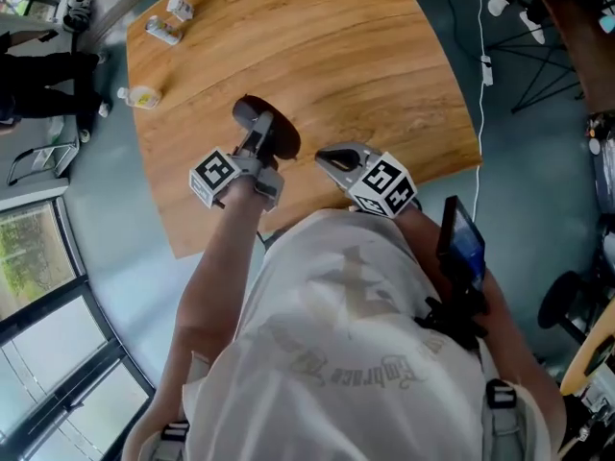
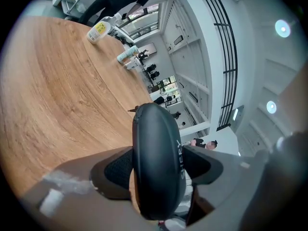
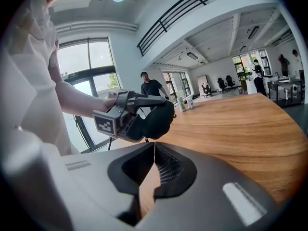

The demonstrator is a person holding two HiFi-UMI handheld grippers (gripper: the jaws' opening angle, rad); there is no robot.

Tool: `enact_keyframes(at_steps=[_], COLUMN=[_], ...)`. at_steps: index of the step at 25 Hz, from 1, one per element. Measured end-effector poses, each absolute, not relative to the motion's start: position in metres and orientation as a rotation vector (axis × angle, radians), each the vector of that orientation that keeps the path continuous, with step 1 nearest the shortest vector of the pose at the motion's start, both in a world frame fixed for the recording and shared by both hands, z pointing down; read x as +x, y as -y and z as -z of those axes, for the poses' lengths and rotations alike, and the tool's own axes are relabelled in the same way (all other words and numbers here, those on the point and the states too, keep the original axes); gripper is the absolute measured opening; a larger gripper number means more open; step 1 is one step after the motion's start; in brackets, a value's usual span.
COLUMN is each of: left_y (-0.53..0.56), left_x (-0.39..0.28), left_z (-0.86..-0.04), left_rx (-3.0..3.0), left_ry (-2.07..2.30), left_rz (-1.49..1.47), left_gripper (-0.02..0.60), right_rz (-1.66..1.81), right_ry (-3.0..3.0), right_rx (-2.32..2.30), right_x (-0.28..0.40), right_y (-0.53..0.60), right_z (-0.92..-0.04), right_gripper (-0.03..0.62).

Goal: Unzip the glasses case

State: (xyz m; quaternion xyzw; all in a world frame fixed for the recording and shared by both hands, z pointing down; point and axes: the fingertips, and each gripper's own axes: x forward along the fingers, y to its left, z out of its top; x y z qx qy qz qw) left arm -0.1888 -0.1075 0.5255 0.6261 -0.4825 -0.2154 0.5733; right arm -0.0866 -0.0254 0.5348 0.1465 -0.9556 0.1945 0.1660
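Note:
A dark oval glasses case (image 1: 280, 136) is held on edge above the wooden table (image 1: 365, 56), near its front edge. My left gripper (image 1: 258, 144) is shut on it, one pad on each broad side. In the left gripper view the case (image 2: 156, 158) fills the gap between the pads, and its zipper pull (image 2: 131, 109) sticks out at the far end. My right gripper (image 1: 327, 157) hovers just right of the case, shut and empty. The right gripper view shows its jaws (image 3: 154, 146) pressed together, with the case (image 3: 160, 120) and the left gripper (image 3: 120, 117) beyond them.
Small bottles (image 1: 161, 29) and a yellow-labelled one (image 1: 144, 96) lie at the table's far left corner. A phone (image 1: 461, 243) is mounted at the person's chest. A person (image 3: 151, 88) stands far off by the windows. Cables and a stand (image 1: 538, 56) sit on the floor at right.

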Motion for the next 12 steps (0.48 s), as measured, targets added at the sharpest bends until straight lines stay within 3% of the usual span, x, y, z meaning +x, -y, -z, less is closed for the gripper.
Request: enact_keyframes(at_steps=[3, 7, 12], left_y=[0.113, 0.122, 0.129], left_x=[-0.176, -0.149, -0.127], left_z=[-0.523, -0.508, -0.492], left_rx=[1.466, 1.511, 1.517], left_ry=[1.127, 1.039, 0.965], left_rz=[0.505, 0.526, 0.540], left_gripper=[0.339, 0.339, 0.339], right_rz=[-0.583, -0.656, -0.711], right_ry=[2.724, 2.759, 2.815], right_rx=[0.415, 0.404, 0.446], right_x=[-0.086, -0.086, -0.080], right_y=[0.025, 0.025, 0.031], right_z=[-0.536, -0.532, -0.520], right_gripper=[0.017, 0.097, 0.138])
